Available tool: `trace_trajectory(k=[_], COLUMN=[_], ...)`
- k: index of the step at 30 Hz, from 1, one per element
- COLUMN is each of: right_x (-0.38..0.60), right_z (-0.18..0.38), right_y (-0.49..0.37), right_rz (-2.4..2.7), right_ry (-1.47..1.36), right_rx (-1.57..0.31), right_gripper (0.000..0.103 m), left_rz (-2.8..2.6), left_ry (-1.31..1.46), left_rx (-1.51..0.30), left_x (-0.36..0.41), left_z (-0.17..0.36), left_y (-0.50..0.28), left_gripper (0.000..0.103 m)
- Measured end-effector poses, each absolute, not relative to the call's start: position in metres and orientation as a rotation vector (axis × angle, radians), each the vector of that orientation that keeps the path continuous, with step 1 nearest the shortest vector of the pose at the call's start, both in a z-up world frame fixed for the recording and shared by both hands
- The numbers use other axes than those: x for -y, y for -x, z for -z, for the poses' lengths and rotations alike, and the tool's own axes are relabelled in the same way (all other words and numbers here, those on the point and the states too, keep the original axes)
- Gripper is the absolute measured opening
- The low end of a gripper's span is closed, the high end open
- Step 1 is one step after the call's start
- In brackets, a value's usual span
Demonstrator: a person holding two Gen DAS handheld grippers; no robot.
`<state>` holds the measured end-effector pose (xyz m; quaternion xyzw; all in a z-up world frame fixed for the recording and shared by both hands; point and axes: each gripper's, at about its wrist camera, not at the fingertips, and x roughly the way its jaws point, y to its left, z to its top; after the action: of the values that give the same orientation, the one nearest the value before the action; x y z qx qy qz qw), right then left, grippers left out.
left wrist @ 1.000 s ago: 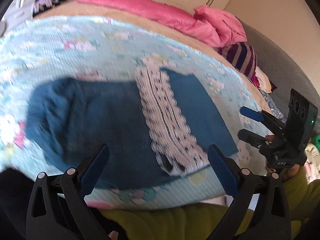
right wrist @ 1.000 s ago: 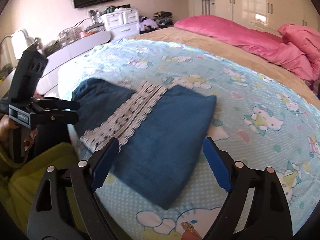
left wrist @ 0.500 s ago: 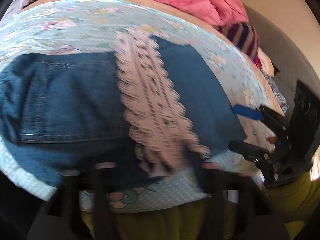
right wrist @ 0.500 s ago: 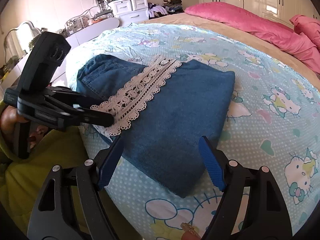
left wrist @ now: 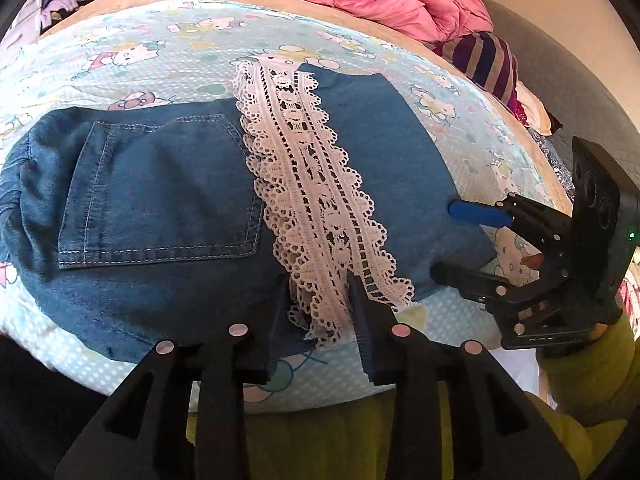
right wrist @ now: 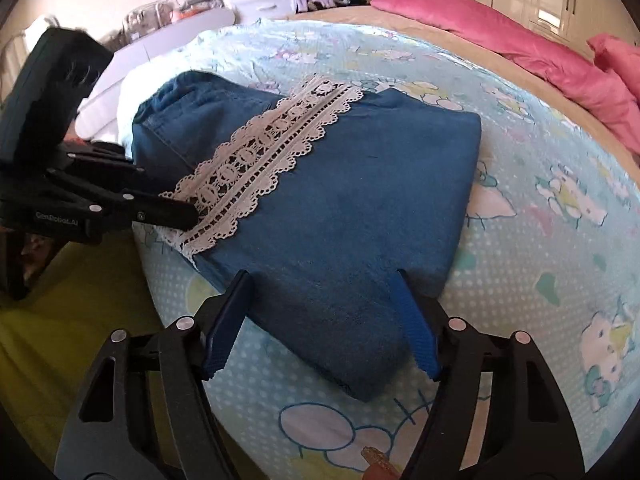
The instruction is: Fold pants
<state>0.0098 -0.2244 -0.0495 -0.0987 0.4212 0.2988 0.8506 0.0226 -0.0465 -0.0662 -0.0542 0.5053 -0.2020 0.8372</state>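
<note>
So, folded denim pants lying on cartoon-print bedsheet near bed edge. Left gripper pinching lace trim at near hem. Right gripper hanging spread over pants' folded corner, not clamping.

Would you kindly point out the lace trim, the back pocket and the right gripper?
lace trim (left wrist: pixel 316 200), left wrist view, middle of the strip.
back pocket (left wrist: pixel 160 192), left wrist view, pocket centre.
right gripper (right wrist: pixel 320 320), right wrist view, between its fingertips.
</note>
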Motion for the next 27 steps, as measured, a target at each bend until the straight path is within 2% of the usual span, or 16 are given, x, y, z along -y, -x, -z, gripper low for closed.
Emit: trace_trajectory(k=[5, 8, 10, 13, 15, 16, 18, 22, 23, 24, 27], right_x=[0.225, 0.228, 0.23, 0.237, 0.241, 0.243, 0.246, 0.249, 0.248, 0.248, 0.246], right_z=[0.047, 0.04, 0.037, 0.031, 0.027, 0.025, 0.021, 0.016, 0.014, 0.013, 0.009], right_y=[-0.009, -0.007, -0.005, -0.003, -0.003, -0.002, -0.001, -0.001, -0.001, -0.001, -0.001], right_rz=[-0.618, -0.612, -0.602, -0.597, -0.588, -0.584, -0.577, -0.56, -0.557, -0.558, -0.558], right_ry=[0.21, 0.198, 0.196, 0.167, 0.143, 0.132, 0.118, 0.115, 0.113, 0.111, 0.113], right_rx=[-0.882, -0.87, -0.859, -0.85, -0.843, -0.838, -0.831, -0.819, -0.815, -0.814, -0.808], right_gripper=[0.063, 0.063, 0.063, 0.064, 0.071, 0.073, 0.077, 0.081, 0.083, 0.084, 0.086], left_rz=[0.429, 0.422, 0.419, 0.413, 0.412, 0.41, 0.406, 0.39, 0.384, 0.376, 0.362], left_ry=[0.102, 0.093, 0.091, 0.086, 0.084, 0.085, 0.083, 0.067, 0.064, 0.063, 0.064], left_rx=[-1.062, -1.053, -1.043, -1.024, -1.016, -1.011, -0.995, -0.965, -0.959, -0.953, -0.938], left_x=[0.048, 0.049, 0.049, 0.048, 0.047, 0.046, 0.045, 0.041, 0.04, 0.038, 0.034], left_z=[0.064, 0.062, 0.059, 0.053, 0.05, 0.048, 0.044, 0.033, 0.031, 0.029, 0.024], left_y=[-0.02, -0.019, -0.018, -0.015, -0.014, -0.014, -0.012, -0.008, -0.007, -0.006, -0.004], left_gripper=[0.034, 0.041, 0.052, 0.055, 0.059, 0.073, 0.081, 0.081, 0.084, 0.095, 0.096])
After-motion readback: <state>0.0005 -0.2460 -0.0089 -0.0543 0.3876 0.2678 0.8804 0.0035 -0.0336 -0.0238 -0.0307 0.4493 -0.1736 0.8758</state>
